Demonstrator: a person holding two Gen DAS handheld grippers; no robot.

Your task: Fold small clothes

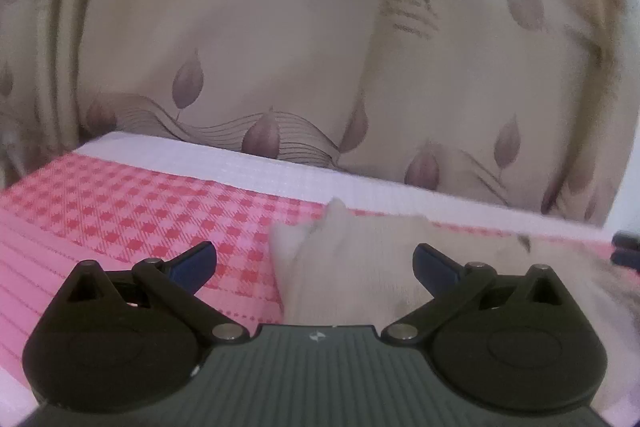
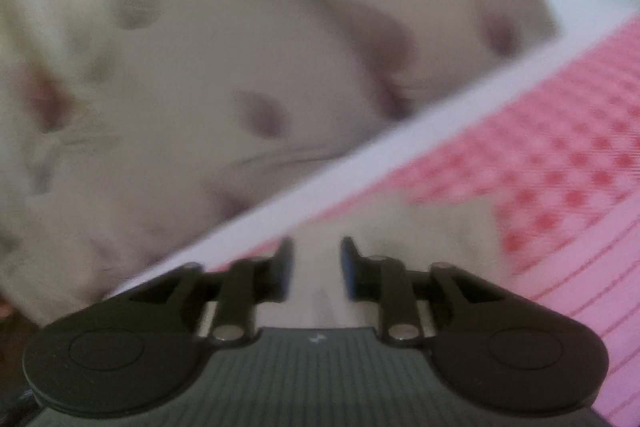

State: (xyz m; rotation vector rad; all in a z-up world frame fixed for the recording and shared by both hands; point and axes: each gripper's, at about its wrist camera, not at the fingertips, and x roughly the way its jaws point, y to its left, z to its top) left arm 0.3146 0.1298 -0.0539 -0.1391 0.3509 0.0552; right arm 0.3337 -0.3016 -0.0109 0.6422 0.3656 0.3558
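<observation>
- The left gripper [image 1: 315,263] has its jaws spread as wide as they go, pinching nothing. The cream-white small garment [image 1: 360,267] lies under and between its blue-tipped fingers [image 1: 434,262], with one pale corner [image 1: 335,211] poking up just beyond them.
- The right gripper [image 2: 316,259] stands part open. The same pale garment [image 2: 320,291] runs through the gap between its fingers [image 2: 285,259], but the pads look clear of the cloth on both sides, so I would call it loose, not a grip. That view is smeared, so I say this with some caution.
- The garment sits on the pink checked cloth [image 1: 132,203] that covers the surface, near its white far border [image 1: 248,167], and spreads off to the right in the left camera's view. Behind hangs a beige curtain with a leaf print [image 1: 240,67].
- To my eye both claws are letting go after laying a fold, or else setting up for the next pinch; I cannot tell which.
- To do it well: if releasing, draw each claw straight back along the cloth without lifting, so the fingertips do not snag the top layer and undo the fold.
- If taking a fresh hold, put both pads on one edge only, the raised corner being the easy spot, and close fully before lifting.
- Keep the two hands level with each other, so the fold line comes out straight.
- The main risk is the soft fabric bunching or sliding on the smooth checked cloth.
</observation>
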